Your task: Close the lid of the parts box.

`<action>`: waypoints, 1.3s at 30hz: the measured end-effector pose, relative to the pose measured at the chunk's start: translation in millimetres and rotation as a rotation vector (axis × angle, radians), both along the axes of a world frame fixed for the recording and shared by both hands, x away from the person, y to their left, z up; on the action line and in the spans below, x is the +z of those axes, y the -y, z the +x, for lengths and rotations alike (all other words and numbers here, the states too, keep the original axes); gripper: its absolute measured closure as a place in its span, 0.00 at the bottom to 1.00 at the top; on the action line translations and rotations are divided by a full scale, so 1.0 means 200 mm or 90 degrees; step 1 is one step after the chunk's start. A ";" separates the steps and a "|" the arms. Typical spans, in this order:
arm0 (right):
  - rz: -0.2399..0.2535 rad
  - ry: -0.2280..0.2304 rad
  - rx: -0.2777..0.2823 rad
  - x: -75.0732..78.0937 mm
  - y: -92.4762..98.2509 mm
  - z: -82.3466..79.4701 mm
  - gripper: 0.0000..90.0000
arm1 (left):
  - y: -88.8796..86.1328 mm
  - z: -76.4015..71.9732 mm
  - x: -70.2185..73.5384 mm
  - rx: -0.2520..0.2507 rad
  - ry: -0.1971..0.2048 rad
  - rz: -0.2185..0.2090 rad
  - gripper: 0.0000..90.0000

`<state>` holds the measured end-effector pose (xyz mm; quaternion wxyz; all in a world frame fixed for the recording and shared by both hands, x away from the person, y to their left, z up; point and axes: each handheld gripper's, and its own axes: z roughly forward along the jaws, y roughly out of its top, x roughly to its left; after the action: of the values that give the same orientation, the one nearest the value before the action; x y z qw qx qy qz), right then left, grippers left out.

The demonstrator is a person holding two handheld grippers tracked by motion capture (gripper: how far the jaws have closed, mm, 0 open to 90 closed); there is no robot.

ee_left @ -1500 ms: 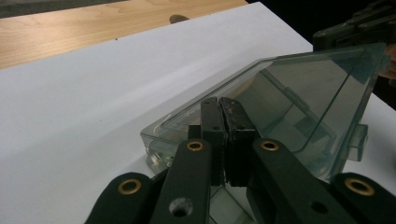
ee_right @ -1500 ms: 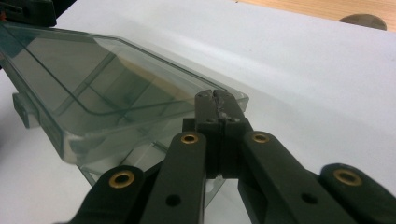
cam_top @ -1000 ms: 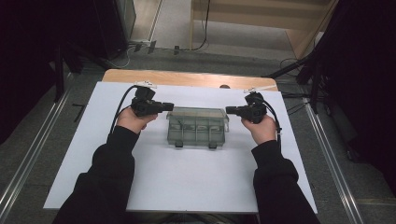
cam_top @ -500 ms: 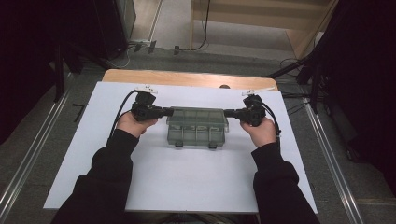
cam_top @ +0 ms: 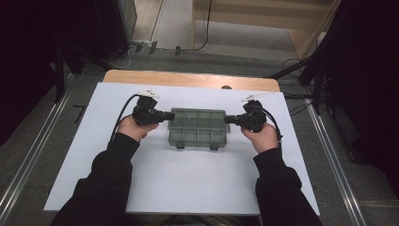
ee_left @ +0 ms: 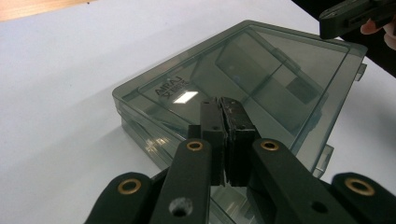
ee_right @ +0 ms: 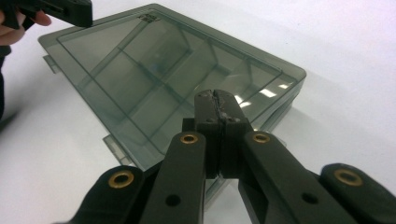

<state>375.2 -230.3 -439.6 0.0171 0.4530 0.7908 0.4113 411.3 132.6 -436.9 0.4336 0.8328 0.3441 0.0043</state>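
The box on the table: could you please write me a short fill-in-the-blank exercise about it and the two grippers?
1. The lid of the smoky clear box is ____.
2. The jaws of the left gripper are ____.
3. The right gripper points at the box's ____ end in the high view.
4. The box lies on a ____ sheet.

Missing words: closed; shut; right; white

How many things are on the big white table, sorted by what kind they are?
Clear smoky-grey plastic compartment box with its lid down: 1
Black two-jaw claws, both shut, the left claw at one end of the box and the right claw at the other: 2
Total on the white table: 3
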 end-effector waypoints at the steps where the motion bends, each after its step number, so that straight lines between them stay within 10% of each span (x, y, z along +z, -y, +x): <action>1: 0.002 0.001 0.002 0.00 0.00 0.00 1.00 | 0.00 0.00 0.00 -0.001 0.001 0.001 0.99; 39: -0.008 -0.027 0.018 -0.10 -0.03 -0.05 1.00 | 0.01 -0.04 -0.09 -0.019 -0.003 0.023 0.99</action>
<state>364.5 -223.4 -458.8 -0.0029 0.4501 0.7998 0.3971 403.5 131.4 -454.3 0.4177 0.8456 0.3324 0.0016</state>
